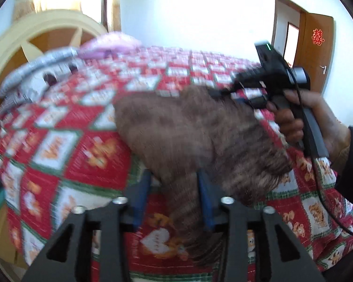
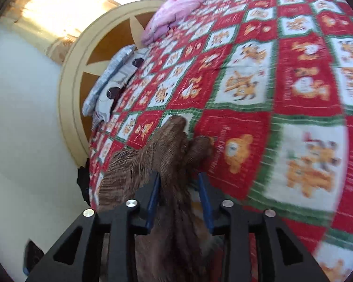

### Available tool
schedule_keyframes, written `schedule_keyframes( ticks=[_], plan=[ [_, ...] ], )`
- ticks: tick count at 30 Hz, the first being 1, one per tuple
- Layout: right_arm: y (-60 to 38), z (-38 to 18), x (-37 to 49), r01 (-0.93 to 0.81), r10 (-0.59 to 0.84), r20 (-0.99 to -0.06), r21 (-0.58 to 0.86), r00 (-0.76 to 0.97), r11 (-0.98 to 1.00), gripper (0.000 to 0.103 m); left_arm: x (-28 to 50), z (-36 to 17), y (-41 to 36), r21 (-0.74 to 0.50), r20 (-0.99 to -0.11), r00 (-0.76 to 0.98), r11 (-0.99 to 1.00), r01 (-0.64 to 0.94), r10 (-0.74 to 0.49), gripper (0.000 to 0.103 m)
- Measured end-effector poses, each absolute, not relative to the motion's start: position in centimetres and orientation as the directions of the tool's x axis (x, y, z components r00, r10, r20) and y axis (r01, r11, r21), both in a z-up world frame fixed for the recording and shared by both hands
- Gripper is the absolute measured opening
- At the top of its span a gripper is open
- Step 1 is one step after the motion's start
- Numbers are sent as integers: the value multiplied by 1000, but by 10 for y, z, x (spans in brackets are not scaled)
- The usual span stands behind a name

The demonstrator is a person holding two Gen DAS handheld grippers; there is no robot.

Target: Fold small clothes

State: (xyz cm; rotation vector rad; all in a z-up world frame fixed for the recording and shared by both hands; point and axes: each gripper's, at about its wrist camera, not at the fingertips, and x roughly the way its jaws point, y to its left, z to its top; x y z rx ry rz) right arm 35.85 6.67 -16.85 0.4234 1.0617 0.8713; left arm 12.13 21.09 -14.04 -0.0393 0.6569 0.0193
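Observation:
A brown ribbed garment [image 1: 200,129] lies bunched on the red, white and green patchwork quilt [image 1: 70,152]. In the left wrist view my left gripper [image 1: 174,181] stands open around the garment's near end; quilt shows between the cloth and the left blue finger [image 1: 144,188]. A person's hand [image 1: 294,122] holds the right gripper's handle at the garment's far right corner, its tips hidden behind the cloth. In the right wrist view my right gripper [image 2: 178,178] is open too, with a strip of the brown garment [image 2: 167,145] running loosely between its blue fingers.
A folded pink cloth [image 2: 174,11] and a grey and white pile [image 2: 113,77] lie by the round yellow headboard [image 2: 87,58]. A dark item [image 2: 82,183] hangs at the bed's edge. A wooden door [image 1: 315,47] stands behind the quilt [image 2: 294,82].

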Motion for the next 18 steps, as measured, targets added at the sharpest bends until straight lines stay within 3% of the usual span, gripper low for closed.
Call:
schedule_keyframes(
  ticks=[1, 2, 4, 11, 14, 15, 16, 18],
  plan=[
    [55, -167, 351, -408, 789, -574, 681, 219, 608, 52, 116, -134, 213, -12, -585, 811, 999, -37, 23, 60],
    [38, -167, 339, -409, 799, -558, 690, 224, 597, 56, 111, -124, 217, 3, -551, 833, 999, -46, 40, 73],
    [21, -168, 319, -419, 807, -554, 696, 205, 583, 58, 110, -115, 226, 7, -517, 852, 996, -88, 79, 85],
    [23, -189, 242, -480, 805, -589, 688, 69, 544, 58, 181, -131, 261, 49, -562, 796, 969, -240, 226, 85],
    [34, -192, 226, -532, 777, -623, 627, 97, 569, 57, 209, -145, 265, 58, -599, 757, 958, -281, 259, 86],
    [35, -192, 224, -539, 768, -633, 613, 102, 577, 31, 210, -146, 267, 48, -604, 755, 957, -287, 257, 86],
    [34, -193, 224, -530, 755, -647, 607, 104, 593, 11, 214, -147, 267, 44, -605, 752, 954, -296, 261, 87],
    [24, -188, 220, -526, 764, -637, 615, 108, 587, 11, 220, -147, 266, 50, -615, 739, 949, -312, 276, 89]
  ],
)
